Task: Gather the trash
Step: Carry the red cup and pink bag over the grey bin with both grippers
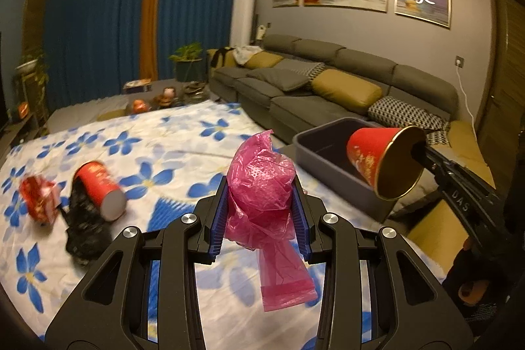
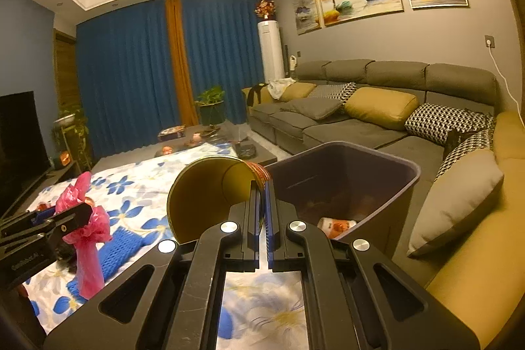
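Cup rim (image 2: 210,199) between closed jaws, beside bin (image 2: 387,166)

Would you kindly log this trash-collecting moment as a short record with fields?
left gripper: jaws shut on pink plastic bag
right gripper: jaws pinch the rim of a red paper cup, gold inside
bin: grey, beside the sofa; some litter already inside
left on floral cloth: second red cup, crumpled red wrapper, black bag

free: bin (image 2: 407,168) mouth open from above | blocked: sofa cushions (image 2: 456,202) right of bin | surface (image 1: 183,133): centre bare
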Available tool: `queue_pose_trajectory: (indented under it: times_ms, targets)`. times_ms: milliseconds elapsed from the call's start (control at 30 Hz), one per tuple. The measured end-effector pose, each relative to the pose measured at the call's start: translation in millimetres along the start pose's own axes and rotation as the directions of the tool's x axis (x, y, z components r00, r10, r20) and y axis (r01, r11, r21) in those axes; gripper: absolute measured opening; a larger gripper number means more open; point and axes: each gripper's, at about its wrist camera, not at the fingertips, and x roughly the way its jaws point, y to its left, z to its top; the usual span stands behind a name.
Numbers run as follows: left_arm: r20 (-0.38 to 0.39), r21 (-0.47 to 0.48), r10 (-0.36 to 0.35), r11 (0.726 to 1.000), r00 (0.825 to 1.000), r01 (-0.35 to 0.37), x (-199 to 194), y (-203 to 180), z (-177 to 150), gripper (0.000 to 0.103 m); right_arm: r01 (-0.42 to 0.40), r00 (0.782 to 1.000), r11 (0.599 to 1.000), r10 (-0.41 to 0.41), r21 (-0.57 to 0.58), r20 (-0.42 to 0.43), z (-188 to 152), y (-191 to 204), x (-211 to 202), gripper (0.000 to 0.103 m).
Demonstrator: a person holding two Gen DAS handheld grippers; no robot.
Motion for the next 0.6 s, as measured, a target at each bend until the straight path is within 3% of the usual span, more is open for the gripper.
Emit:
queue_pose_trajectory:
  times_ms: [600]
  targets:
    - [0.015, 0.074, -0.171, 0.983, 0.985, 0.170, 73.7, -77.2, 46.6, 0.035, 0.140, 0.990, 0.990, -0.141, 0.009, 0.031, 21.8, -59.1, 27.4, 0.004]
